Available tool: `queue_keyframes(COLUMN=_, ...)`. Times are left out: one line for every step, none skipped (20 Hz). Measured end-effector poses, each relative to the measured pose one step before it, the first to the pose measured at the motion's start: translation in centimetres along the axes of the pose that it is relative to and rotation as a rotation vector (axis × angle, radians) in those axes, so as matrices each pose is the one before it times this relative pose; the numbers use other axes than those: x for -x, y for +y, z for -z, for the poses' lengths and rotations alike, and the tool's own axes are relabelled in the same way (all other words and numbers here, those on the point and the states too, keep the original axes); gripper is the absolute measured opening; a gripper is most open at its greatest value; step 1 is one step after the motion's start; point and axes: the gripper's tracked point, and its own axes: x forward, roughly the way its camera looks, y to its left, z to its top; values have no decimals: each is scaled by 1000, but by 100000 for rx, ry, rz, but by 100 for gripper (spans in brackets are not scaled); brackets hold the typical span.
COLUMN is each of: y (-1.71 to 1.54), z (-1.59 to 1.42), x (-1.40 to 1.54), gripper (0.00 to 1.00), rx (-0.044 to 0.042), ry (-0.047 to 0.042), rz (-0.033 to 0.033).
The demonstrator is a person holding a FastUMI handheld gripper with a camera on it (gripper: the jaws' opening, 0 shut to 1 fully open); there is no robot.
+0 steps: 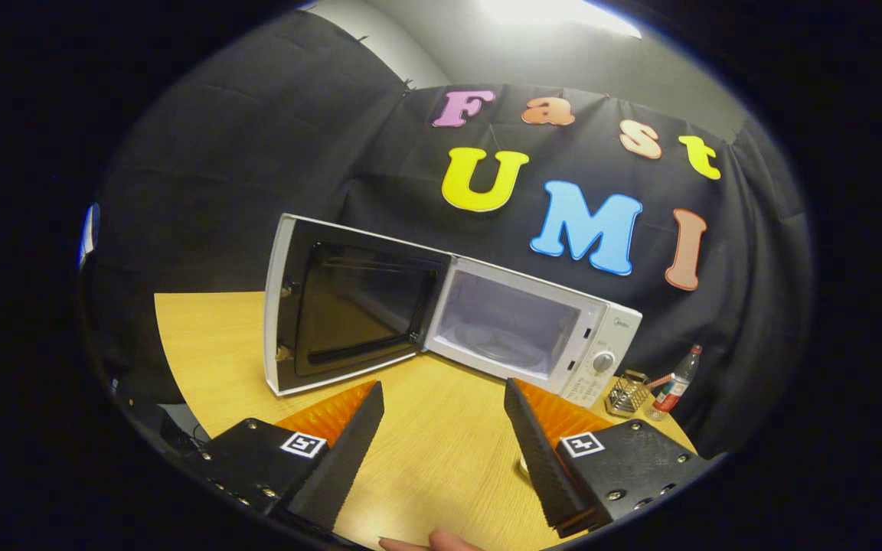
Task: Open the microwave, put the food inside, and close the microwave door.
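Fingers point(441, 428) are standing wide apart with nothing between them, hovering over the worktop point(441, 451). You are facing the microwave point(533, 333) just ahead, its door point(349, 306) swung fully open, turntable bare. Food is not identifiable; something pale is peeking beside the right finger. Risk: reaching for it blind, you are likely clipping the door's edge.
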Motion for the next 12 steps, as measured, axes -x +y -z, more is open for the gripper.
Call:
queue_keyframes(y=-1828, z=617, x=28, gripper=97, rx=-2254, ry=1645, rz=2577)
queue_keyframes(y=-1851, z=827, x=-188, gripper=97, rx=-2181, ry=2459, rz=2617)
queue_keyframes(y=-1185, z=903, x=-552, gripper=96, rx=-1889, ry=3164, rz=898)
queue_keyframes(y=-1321, z=791, x=-384, gripper=96, rx=-2936, ry=2721, rz=476)
queue_keyframes(y=-1283, z=793, x=-359, gripper=96, rx=-3595, ry=2557, rz=137)
queue_keyframes(y=-1058, z=743, x=-361, gripper=96, rx=-3283, ry=2500, rz=-820)
queue_keyframes(y=-1045, z=697, x=-396, gripper=97, rx=-2962, ry=2531, rz=-502)
queue_keyframes(y=-1342, z=717, x=-498, gripper=97, rx=-2605, ry=2573, rz=648)
queue_keyframes(y=-1326, z=628, x=-491, gripper=97, rx=-2165, ry=2494, rz=1585)
queue_keyframes(y=-1448, z=606, x=-695, gripper=97, rx=-1635, ry=3032, rz=2545)
queue_keyframes(y=-1297, z=651, x=-686, gripper=97, rx=-1930, ry=2989, rz=2857)
queue_keyframes(y=-924, z=483, x=-736, gripper=97, rx=-2103, ry=2787, rz=1398)
